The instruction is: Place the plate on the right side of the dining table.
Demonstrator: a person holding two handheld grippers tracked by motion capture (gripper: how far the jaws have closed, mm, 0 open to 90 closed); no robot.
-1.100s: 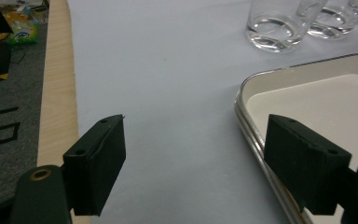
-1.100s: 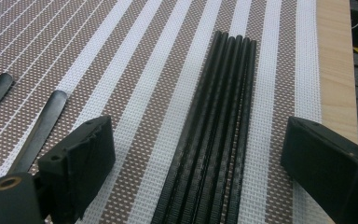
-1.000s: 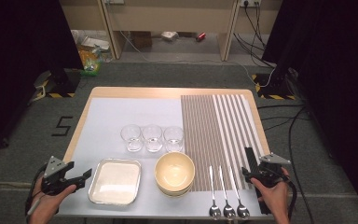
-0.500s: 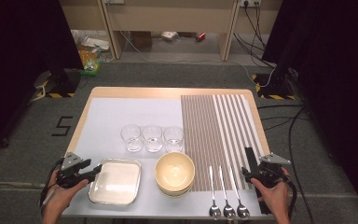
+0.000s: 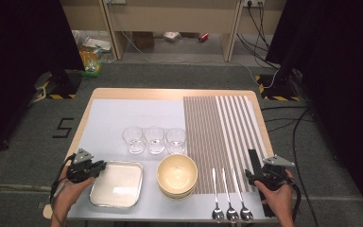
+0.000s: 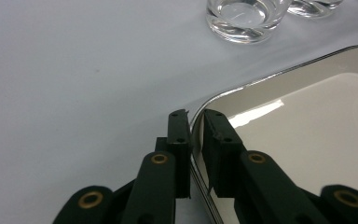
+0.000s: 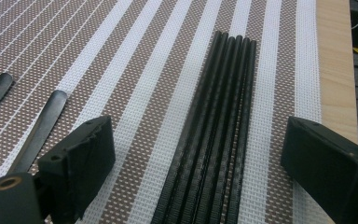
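Left gripper view: left gripper (image 6: 196, 119) has just been closing and now pinches the tray (image 6: 307, 140) rim by its corner at the near left table (image 5: 170, 93) edge. So thin a bite may slip, tilting it into the bowls (image 5: 177, 176) just beside or glasses (image 5: 154, 139) beyond. Right gripper (image 7: 196, 158) gapes over chopsticks (image 7: 214, 130). Far half lies free.

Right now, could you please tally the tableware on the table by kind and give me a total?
Glasses: 3
Spoons: 3
Metal tray: 1
Bowl stack: 1 (how many bowls it holds, I cannot tell)
Bundle of black chopsticks: 1 bundle, sticks too tightly packed to count
Total: 9 items, counting the stack and the bundle as one each.
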